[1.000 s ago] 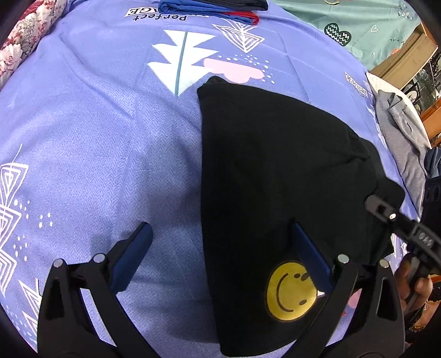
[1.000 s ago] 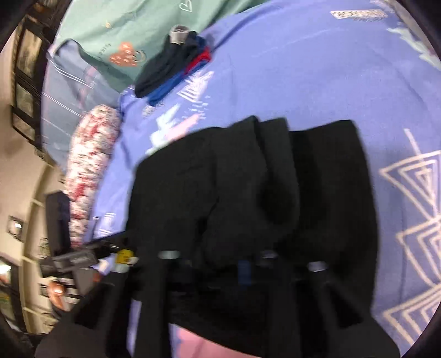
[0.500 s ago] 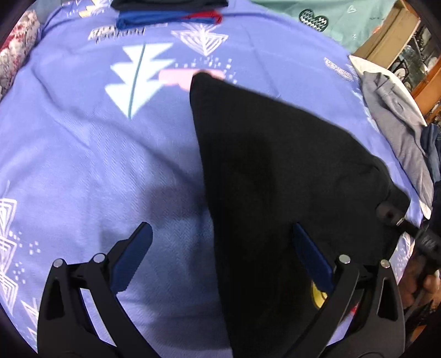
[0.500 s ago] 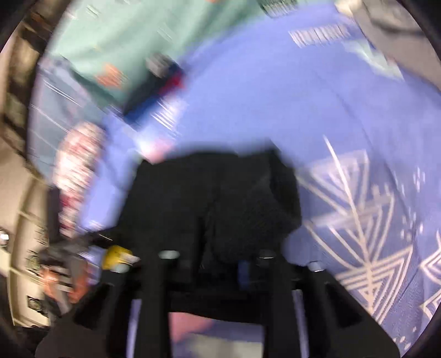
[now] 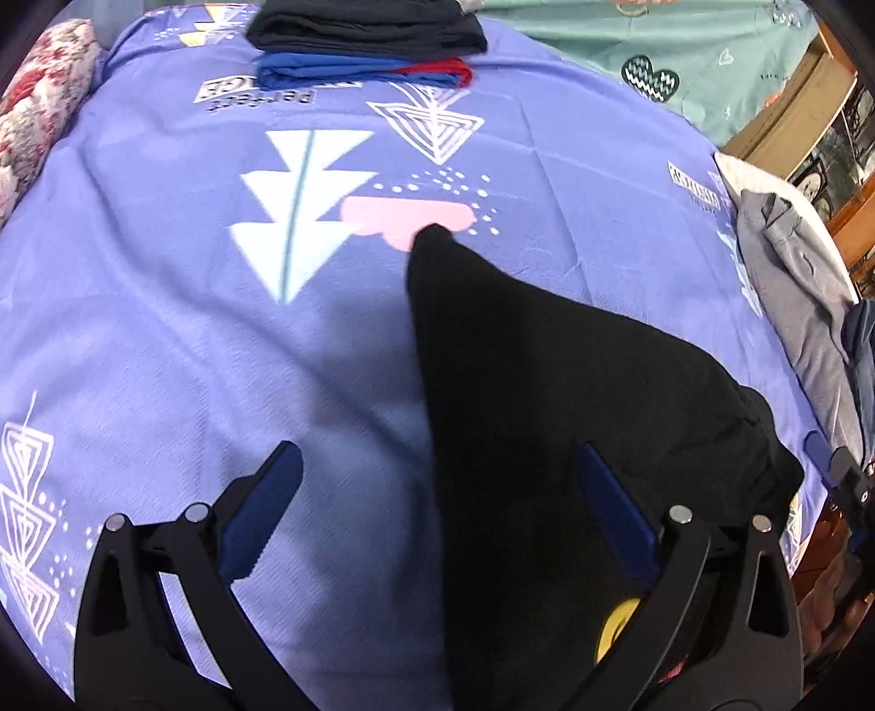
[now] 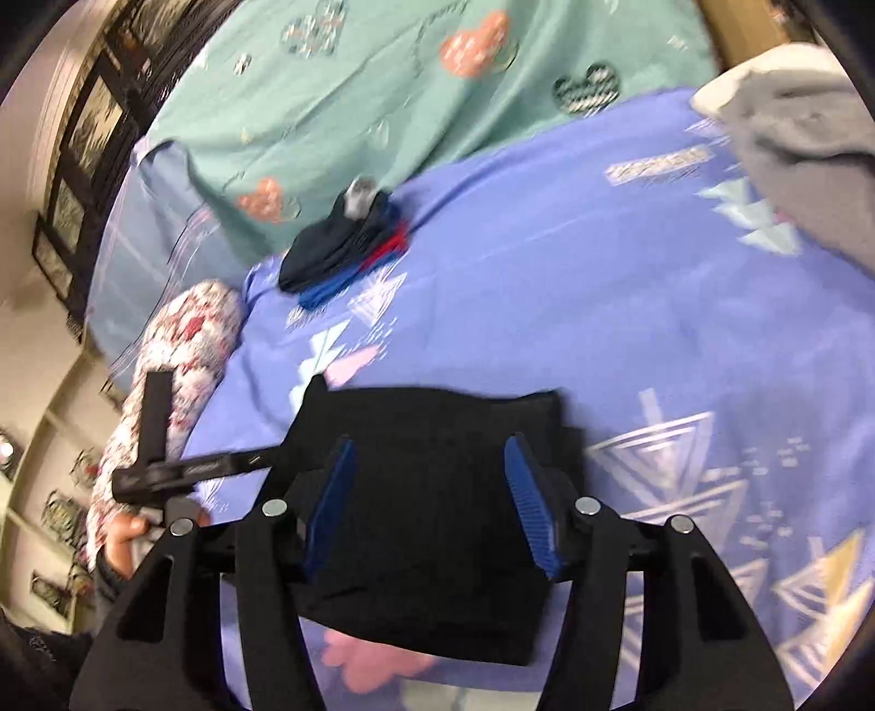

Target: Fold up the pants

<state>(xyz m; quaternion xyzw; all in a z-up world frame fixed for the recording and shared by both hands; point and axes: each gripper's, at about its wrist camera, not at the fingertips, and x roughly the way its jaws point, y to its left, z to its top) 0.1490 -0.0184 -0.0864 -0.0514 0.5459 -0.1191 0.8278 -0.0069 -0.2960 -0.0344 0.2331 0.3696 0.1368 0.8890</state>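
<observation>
Closest to the left wrist camera, the left gripper hangs with its jaws spread wide and nothing between the blue pads; one pad is over bare sheet, the other over the black pants. A bit of yellow print on the pants peeks out beside that gripper's frame at the lower edge of the view.

From the right wrist camera, the right gripper also has its jaws apart. They have just been opening, and the pads press on nothing; the folded pants lie flat on the bed below and between them. Off to the side in that view, the person's hand holds the left gripper's black handle.

The pants rest as a dark folded slab on the purple bedsheet, one corner reaching a pink cloud shape printed on it, next to a white tree print.

Farther along the bed's right edge lies a crumpled grey garment. At the far end sits a stack of folded clothes, dark on top with blue and red beneath. A floral pillow lies at the far left corner, and a teal sheet with hearts spreads beyond the purple one.
</observation>
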